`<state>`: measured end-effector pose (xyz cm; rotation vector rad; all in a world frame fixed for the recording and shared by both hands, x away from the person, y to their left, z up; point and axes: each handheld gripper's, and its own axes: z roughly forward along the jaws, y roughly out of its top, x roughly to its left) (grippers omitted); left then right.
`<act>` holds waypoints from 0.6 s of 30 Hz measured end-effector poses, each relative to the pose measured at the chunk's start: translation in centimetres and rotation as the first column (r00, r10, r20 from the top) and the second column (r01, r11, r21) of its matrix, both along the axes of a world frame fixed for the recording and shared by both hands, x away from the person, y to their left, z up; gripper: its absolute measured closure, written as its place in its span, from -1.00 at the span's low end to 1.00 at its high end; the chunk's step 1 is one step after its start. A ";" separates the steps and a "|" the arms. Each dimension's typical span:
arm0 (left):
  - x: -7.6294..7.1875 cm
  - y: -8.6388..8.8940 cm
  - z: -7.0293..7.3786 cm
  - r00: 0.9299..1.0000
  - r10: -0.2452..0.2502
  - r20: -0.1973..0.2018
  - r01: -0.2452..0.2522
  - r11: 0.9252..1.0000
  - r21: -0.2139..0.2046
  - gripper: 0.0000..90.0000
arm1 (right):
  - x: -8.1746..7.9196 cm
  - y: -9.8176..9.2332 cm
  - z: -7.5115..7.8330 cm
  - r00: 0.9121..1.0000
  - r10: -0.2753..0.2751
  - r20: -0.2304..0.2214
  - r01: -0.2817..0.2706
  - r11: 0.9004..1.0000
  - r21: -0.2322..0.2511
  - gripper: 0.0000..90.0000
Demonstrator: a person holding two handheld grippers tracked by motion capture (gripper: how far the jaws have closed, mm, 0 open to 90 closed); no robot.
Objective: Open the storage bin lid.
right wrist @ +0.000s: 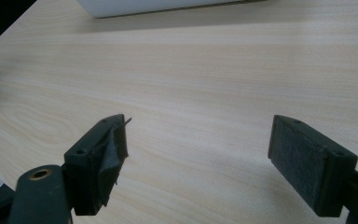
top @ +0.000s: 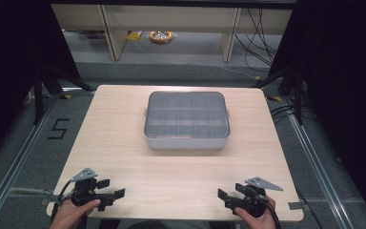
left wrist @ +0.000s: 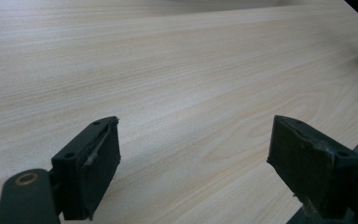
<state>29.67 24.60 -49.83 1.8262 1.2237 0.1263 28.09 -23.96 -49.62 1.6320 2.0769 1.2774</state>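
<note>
A grey plastic compartment box [top: 187, 120] with a clear lid sits shut at the middle of the light wooden table [top: 124, 143]. My left gripper [top: 113, 193] rests near the table's front left corner in a person's hand, jaws wide apart with nothing between them. In the left gripper view the gripper [left wrist: 193, 163] looks over bare wood. My right gripper [top: 224, 195] sits near the front right corner, also open and empty. The right gripper view has that gripper [right wrist: 198, 163] facing the box's white base [right wrist: 158, 6] at the top edge.
Dark floor surrounds the table, with metal rails at both sides. Wooden shelf legs, cables and a yellow object [top: 161, 36] lie beyond the far edge. Black stands flank the table's far corners.
</note>
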 end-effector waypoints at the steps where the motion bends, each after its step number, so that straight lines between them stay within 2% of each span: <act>1: 0.0 0.0 0.0 1.000 0.000 -0.001 0.000 1.000 0.000 -0.65 | 0.0 -0.1 0.0 1.000 0.003 -0.001 -0.003 1.000 0.005 -0.55; 3: 0.0 0.0 0.0 1.000 0.003 0.000 -0.003 1.000 0.000 -0.65 | -0.2 0.1 0.2 0.999 -0.024 -0.047 0.025 0.999 0.023 -0.54; 4: 0.0 0.0 0.0 1.000 0.004 0.000 -0.004 1.000 -0.002 -0.65 | -0.2 0.0 0.2 0.999 -0.023 -0.048 0.025 0.999 0.034 -0.54; 5: 0.0 0.0 0.0 1.000 0.004 0.000 -0.004 1.000 0.000 -0.65 | 0.1 -0.2 -0.1 1.000 -0.005 -0.007 0.005 1.000 0.021 -0.54; 18: 0.1 0.1 0.0 1.000 0.011 0.002 -0.011 1.000 -0.002 -0.65 | 0.2 -0.4 0.0 1.000 -0.013 -0.006 0.014 1.000 0.017 -0.53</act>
